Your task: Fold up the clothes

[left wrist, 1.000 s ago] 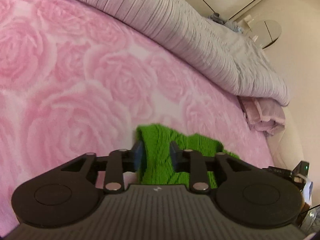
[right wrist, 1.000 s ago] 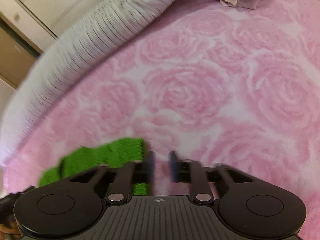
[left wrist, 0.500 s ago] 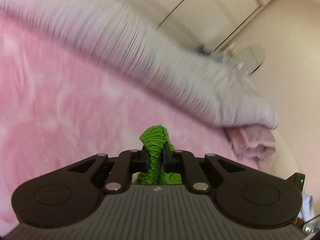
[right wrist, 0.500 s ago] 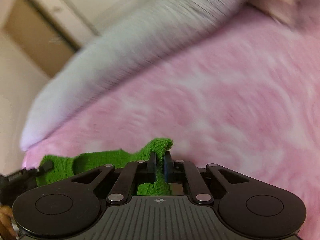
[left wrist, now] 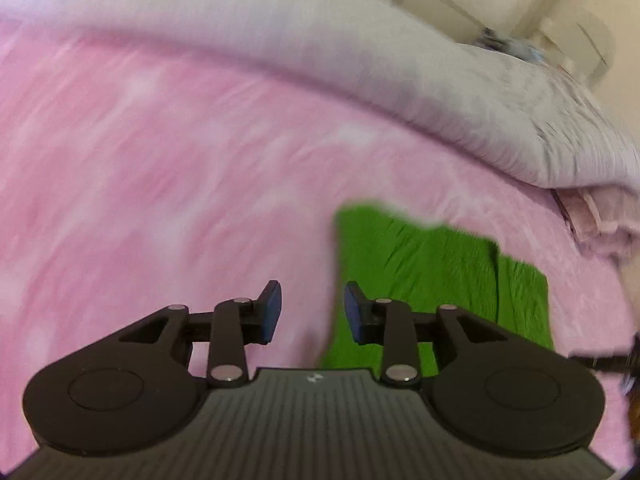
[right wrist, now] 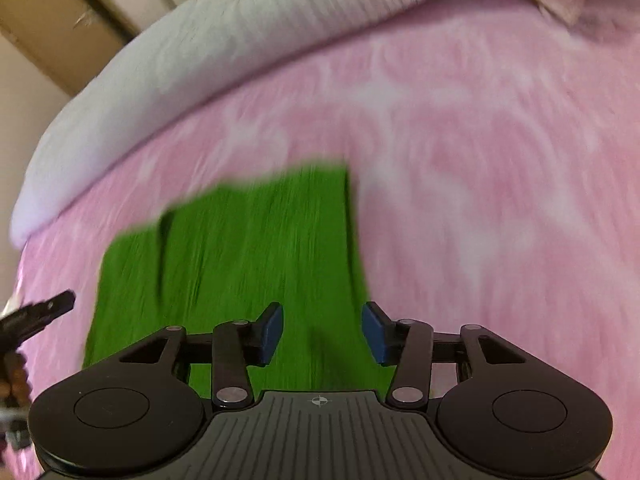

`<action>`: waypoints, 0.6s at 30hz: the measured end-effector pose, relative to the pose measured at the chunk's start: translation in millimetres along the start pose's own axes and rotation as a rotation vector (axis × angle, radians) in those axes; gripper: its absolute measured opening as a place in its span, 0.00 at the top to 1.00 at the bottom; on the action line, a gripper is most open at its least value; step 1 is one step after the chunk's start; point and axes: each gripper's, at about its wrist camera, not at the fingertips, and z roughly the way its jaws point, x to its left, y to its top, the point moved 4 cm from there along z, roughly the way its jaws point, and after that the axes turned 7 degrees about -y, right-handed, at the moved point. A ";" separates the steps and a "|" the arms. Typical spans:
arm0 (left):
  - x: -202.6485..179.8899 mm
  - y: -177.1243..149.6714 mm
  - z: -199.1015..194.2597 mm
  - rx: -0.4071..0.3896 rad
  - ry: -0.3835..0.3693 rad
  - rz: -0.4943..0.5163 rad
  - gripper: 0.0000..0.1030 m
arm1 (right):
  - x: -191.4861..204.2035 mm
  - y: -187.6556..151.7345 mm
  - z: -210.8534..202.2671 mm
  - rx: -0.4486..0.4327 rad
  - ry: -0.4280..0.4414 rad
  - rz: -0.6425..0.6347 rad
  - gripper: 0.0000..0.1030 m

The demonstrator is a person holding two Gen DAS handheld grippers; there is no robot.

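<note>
A green knit garment [left wrist: 432,268] lies folded flat on the pink rose-patterned bedspread [left wrist: 160,184]. In the left wrist view my left gripper [left wrist: 312,312] is open and empty, just left of the garment's near left edge. In the right wrist view the garment [right wrist: 240,256] lies ahead, and my right gripper [right wrist: 322,332] is open and empty over its near right part. The left gripper's tip shows at the left edge of the right wrist view [right wrist: 40,312]. Both views are motion-blurred.
A rolled grey striped duvet [left wrist: 360,48] lies along the far side of the bed. A folded pale pink cloth [left wrist: 600,224] sits at the right by the bed's edge. Cupboard doors [right wrist: 48,32] and a wall stand beyond.
Both grippers were shut on the garment's edge half a second ago and lifted it. Now both have opened and let go, and the garment lies flat, folded over.
</note>
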 end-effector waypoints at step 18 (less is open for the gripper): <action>38.0 -226.1 -211.3 0.083 -0.022 -0.512 0.68 | 4.1 -223.6 -148.3 0.042 -0.178 0.041 0.52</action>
